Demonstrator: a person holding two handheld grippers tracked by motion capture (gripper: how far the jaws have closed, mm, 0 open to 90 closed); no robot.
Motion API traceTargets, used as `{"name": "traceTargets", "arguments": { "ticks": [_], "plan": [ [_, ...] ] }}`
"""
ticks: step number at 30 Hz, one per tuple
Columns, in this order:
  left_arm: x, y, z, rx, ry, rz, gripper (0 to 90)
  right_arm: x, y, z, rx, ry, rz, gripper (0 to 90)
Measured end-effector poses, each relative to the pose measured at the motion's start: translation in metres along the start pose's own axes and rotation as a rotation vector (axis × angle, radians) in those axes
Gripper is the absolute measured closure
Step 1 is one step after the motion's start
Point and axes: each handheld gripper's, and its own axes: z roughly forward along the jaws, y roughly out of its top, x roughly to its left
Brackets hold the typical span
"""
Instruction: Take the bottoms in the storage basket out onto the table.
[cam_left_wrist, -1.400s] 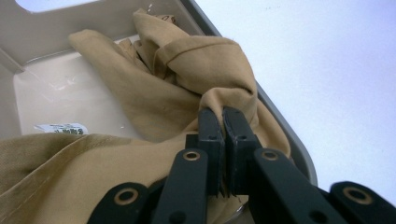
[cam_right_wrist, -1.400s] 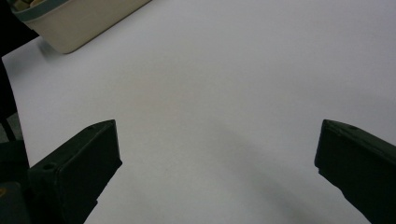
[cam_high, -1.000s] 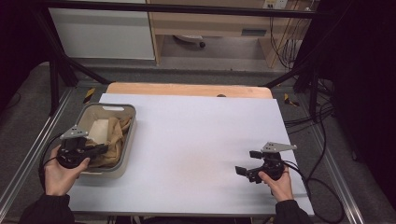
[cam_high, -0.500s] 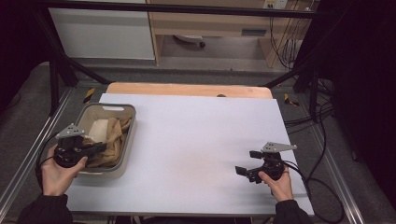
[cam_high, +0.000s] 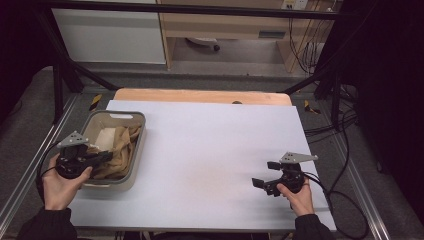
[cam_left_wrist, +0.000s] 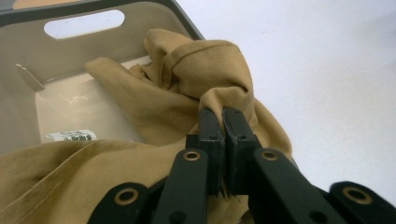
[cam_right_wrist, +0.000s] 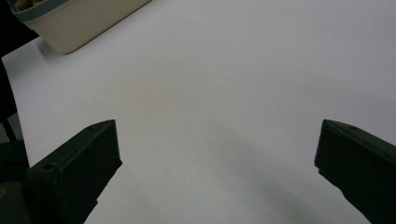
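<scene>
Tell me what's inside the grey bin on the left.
The bin holds a crumpled tan cloth, pinched by the left tool. A white label lies on the bare floor. Whatever sits under the cloth is covered.

Looks like a lab: black metal frame (cam_high: 65, 75) around the table (cam_high: 210, 150), trailing cables (cam_high: 345, 130), bare grey floor (cam_high: 30, 125).

Counter (cam_high: 210, 155): white top bare across the middle and right, open passage from the bin to the right edge. Bin (cam_high: 134, 150) stands at the left edge; its walls block level approach, entry from above. Inside, tan cloth (cam_high: 120, 150) heaps the near and right side, spilling over the right wall; far left floor bare. Left gripper (cam_left_wrist: 223, 114) sits in the heap, fingers (cam_left_wrist: 210, 135) pinched on a fold. Right gripper (cam_high: 270, 176) stands well apart, near the right edge.
</scene>
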Motion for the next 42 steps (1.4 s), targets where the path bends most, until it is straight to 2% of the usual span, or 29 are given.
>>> {"name": "traceTargets", "arguments": {
  "ticks": [42],
  "plan": [
    [0.001, 0.008, -0.012, -0.051, 0.01, 0.006, 86.4, 0.0, 0.0, 0.0, 0.002, 0.001, -0.002, 0.6]
  ]
}}
